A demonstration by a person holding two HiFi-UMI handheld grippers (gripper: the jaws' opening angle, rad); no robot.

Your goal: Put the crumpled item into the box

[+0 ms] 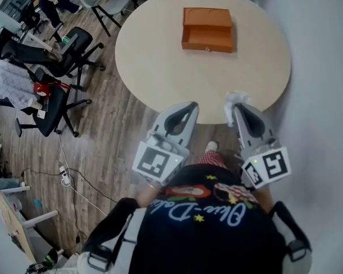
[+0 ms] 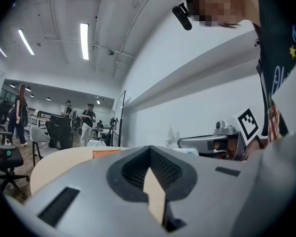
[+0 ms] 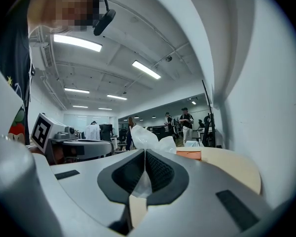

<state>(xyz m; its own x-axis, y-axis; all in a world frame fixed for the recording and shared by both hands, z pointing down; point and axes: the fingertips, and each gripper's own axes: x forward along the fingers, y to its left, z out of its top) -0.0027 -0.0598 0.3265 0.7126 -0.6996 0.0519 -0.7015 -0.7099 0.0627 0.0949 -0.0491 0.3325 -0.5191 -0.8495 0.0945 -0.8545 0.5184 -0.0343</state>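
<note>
Over the near right edge of the desk (image 1: 160, 73), the crumpled item (image 1: 238, 99) is gripped at its lower part by the right claw (image 1: 240, 110). It is judged light, soft and easily torn, best held at its bunched middle. The box (image 1: 208, 30), on the far side, appears open; no contents can be made out. The left claw (image 1: 190, 108) is closed on nothing.

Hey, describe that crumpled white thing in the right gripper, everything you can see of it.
The crumpled item is white, thin and slightly translucent, like tissue or film; I cannot tell which. It is bunched into creased peaks. The right gripper's jaws are shut on its lower part, and the rest sticks out past their tips. It sits at the near edge of the round table, well apart from the orange box.
</note>
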